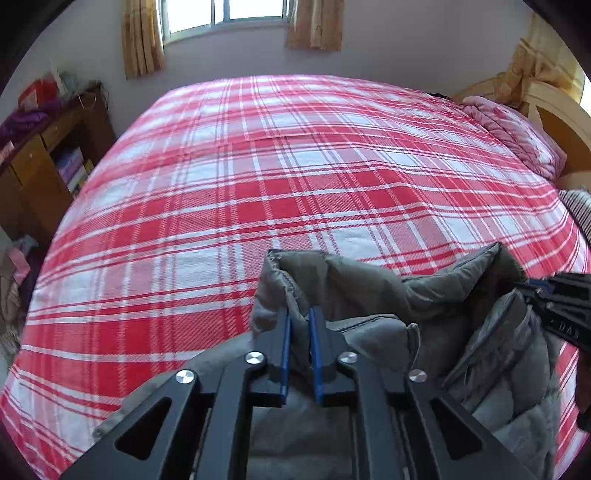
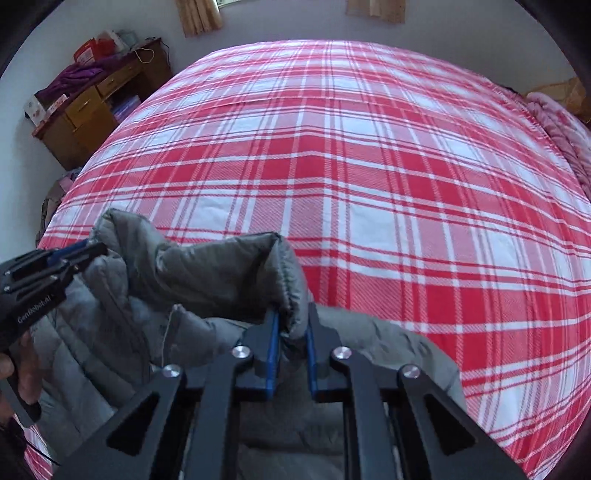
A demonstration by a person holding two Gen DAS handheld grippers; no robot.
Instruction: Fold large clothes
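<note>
Jacket (image 1: 362, 295) on bed (image 1: 295, 166), desk (image 1: 40, 162) left.

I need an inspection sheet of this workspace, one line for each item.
Surface: bed under a red plaid sheet.
Job's things: grey padded jacket at the near edge, top edge lifted.
Clutter: pink quilt and a striped cloth at the bed's right side.
Grippers: left tongs and right tongs each shut on the jacket's edge.
Cables: nothing seen.
Surroundings: wooden desk with piled things, window, curtains.

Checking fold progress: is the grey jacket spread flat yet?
No. The grey jacket is bunched, its collar edge lifted off the bed.
</note>
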